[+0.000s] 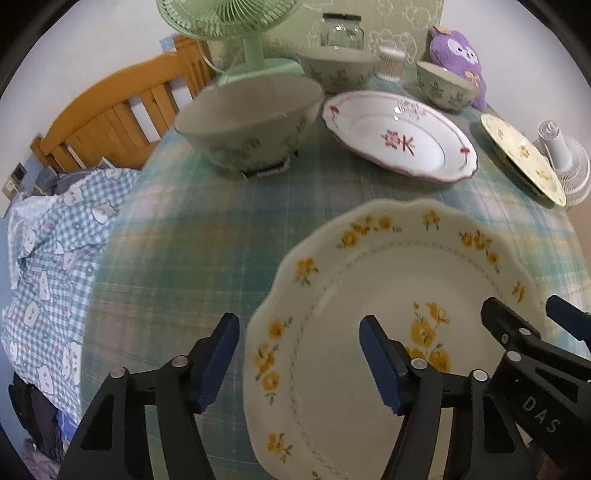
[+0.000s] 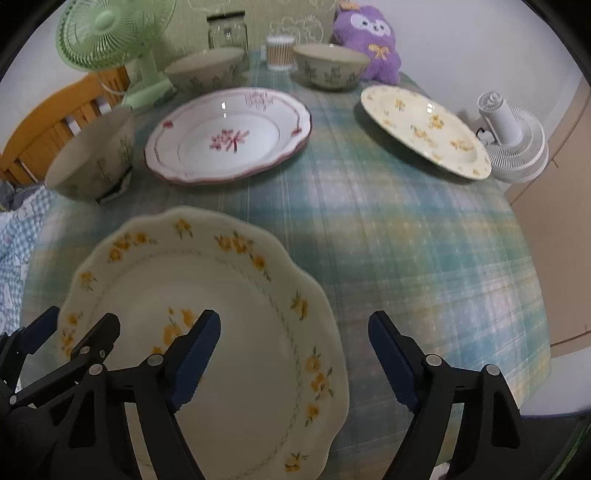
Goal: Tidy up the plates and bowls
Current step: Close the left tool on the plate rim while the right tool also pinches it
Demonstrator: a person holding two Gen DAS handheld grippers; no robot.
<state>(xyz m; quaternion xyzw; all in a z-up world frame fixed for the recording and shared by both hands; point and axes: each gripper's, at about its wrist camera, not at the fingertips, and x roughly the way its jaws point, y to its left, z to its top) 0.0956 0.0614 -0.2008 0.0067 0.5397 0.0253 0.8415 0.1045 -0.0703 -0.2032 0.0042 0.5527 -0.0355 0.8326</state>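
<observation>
A cream plate with yellow flowers [image 1: 369,295] [image 2: 236,295] lies at the near table edge. My left gripper [image 1: 299,354] is open, straddling its left rim. My right gripper [image 2: 295,354] is open, straddling its right rim, and shows in the left wrist view [image 1: 546,321]. A white plate with pink flowers [image 1: 399,136] [image 2: 229,136] lies in the middle. A second yellow-flowered plate [image 1: 524,158] [image 2: 424,129] lies at the right. Three green-patterned bowls stand around: near left [image 1: 251,122] [image 2: 92,162], back middle [image 1: 336,68] [image 2: 207,70], back right [image 1: 447,86] [image 2: 328,64].
A green fan [image 1: 236,33] [image 2: 114,40], a glass jar [image 1: 341,31], a toothpick holder [image 2: 280,51] and a purple plush [image 2: 369,40] stand at the back. A white fan [image 2: 513,140] lies at the right edge. A wooden headboard [image 1: 110,114] and bedding [image 1: 55,251] are left.
</observation>
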